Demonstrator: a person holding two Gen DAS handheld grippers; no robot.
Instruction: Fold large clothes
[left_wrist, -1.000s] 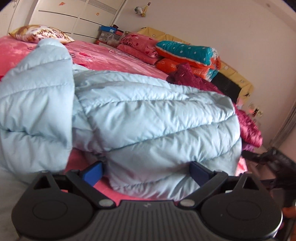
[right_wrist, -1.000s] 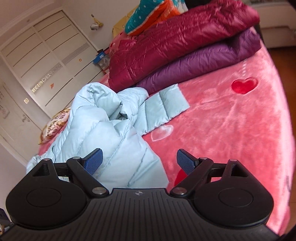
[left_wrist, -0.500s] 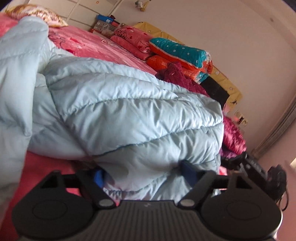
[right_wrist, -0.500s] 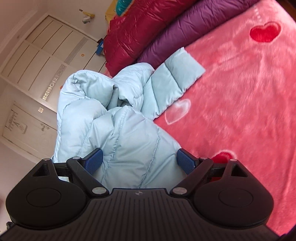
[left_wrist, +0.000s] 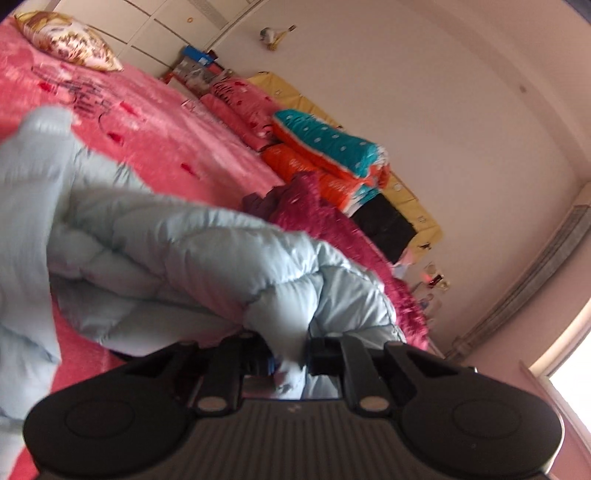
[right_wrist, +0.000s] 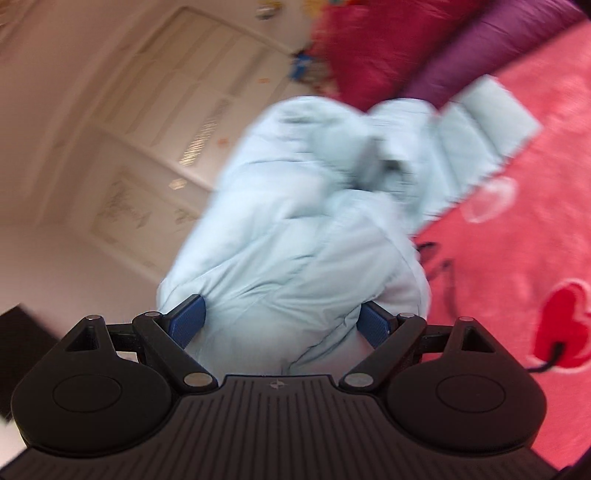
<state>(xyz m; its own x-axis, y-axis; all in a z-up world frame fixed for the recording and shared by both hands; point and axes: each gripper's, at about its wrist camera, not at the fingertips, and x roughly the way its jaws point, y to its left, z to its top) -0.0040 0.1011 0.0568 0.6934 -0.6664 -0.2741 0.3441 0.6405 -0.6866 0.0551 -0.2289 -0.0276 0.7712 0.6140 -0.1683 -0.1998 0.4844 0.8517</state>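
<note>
On the pink bed (left_wrist: 177, 147), the left gripper (left_wrist: 286, 350) is closing, pinching the light-blue puffer jacket's (left_wrist: 207, 266) edge, while the right gripper (right_wrist: 280, 325) straddles its bulk wide open; next, likely grip there and fold over.

Pale walls (left_wrist: 461, 122) (window glare lower right) behind a pink bed (left_wrist: 166, 147).
</note>
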